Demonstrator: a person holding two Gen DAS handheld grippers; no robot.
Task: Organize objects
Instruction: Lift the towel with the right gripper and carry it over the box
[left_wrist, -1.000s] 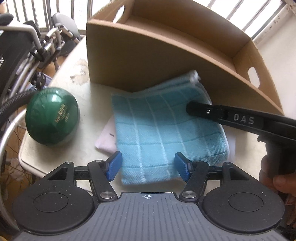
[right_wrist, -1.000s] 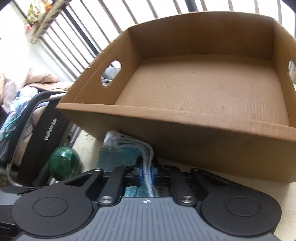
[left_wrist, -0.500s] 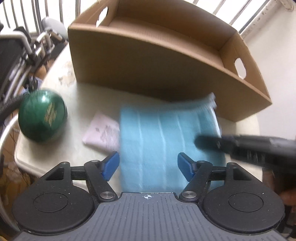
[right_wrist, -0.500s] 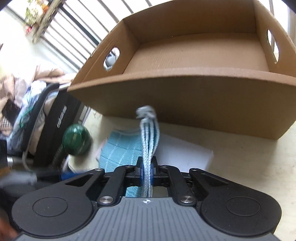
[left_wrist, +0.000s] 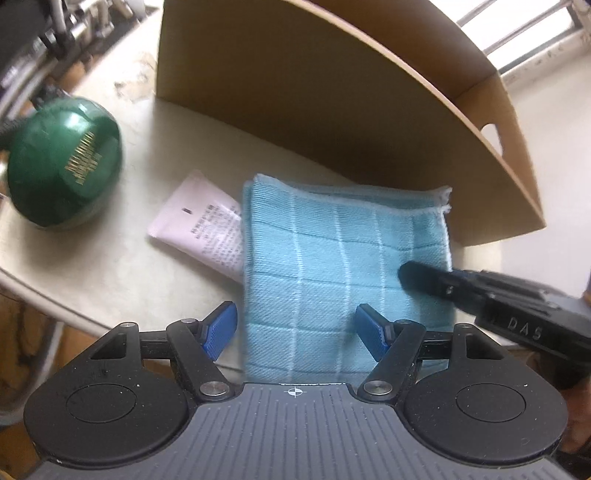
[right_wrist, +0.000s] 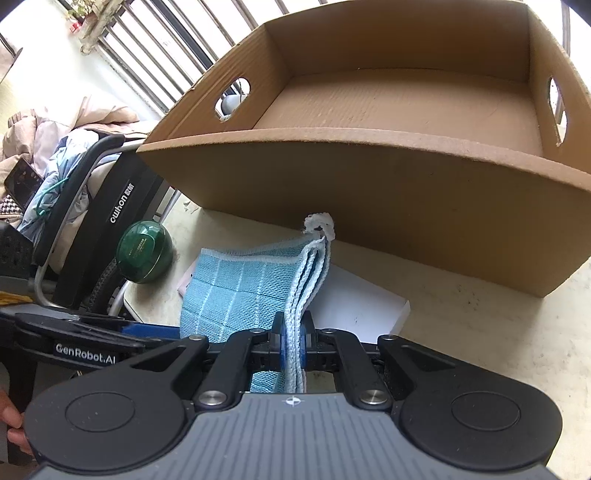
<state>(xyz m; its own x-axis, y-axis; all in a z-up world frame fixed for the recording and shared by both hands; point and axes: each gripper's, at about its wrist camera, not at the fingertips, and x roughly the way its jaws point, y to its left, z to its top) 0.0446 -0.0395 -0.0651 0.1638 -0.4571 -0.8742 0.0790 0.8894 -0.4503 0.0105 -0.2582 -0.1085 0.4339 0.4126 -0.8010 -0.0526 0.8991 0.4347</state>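
Cloth (right_wrist: 236, 295) pinched edge-on in right tongs (right_wrist: 292, 345).

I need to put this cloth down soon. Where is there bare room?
The cardboard box floor is bare. Bare tabletop lies right of the white paper. Crowded: blue cloth, pink tube and green round container fill the box's near left front.

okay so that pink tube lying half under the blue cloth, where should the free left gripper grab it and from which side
Grip the pink tube across its exposed flat end, coming from above on the green jar's side. It lies flat on the table, and its other end is under the blue cloth, which the right gripper pinches by one edge. The left gripper hangs open over the cloth, so it would probably need to shift toward the jar first.
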